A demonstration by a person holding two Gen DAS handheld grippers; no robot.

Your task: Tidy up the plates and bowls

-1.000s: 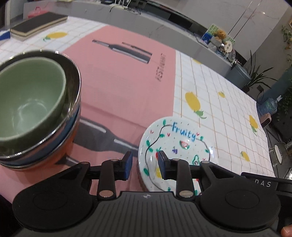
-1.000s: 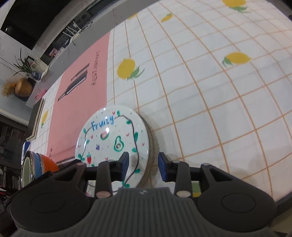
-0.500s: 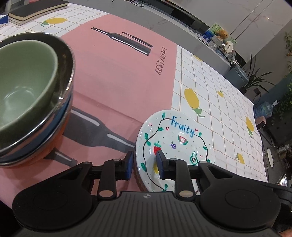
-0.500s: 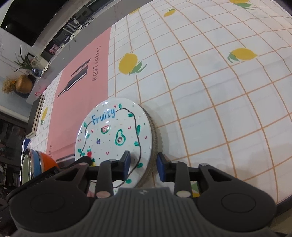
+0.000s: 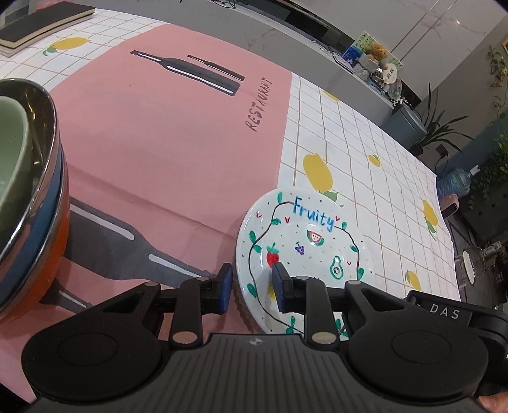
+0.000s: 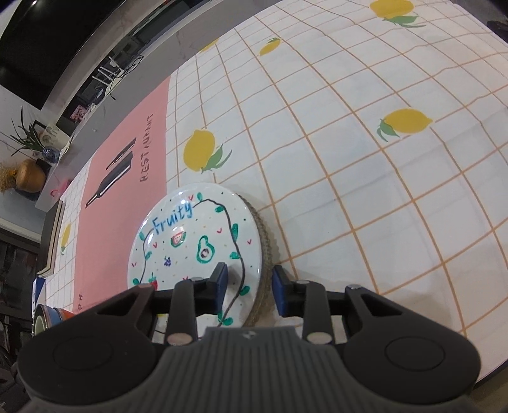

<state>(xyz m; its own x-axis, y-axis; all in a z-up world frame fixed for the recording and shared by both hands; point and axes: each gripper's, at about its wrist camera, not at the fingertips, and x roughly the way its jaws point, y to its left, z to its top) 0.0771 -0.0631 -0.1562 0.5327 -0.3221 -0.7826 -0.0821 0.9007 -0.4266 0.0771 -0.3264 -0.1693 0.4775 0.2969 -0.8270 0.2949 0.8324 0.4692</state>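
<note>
A table (image 5: 365,165) wears a lemon-print grid cloth with a pink panel. On it rest stacked bowls (image 5: 28,197), a scalloped plate stack (image 6: 266,254), and a book (image 5: 38,23).

Left gripper (image 5: 250,287) jaws narrowed astride the plate (image 5: 304,251) rim

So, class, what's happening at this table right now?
A person holds a claw in each hand: the left claw and the right claw each straddle an edge of the Fruity plate, which lies on a brown ridged disc on the tablecloth. Neither visibly presses it yet. The nested bowls stand apart on the pink panel.
</note>
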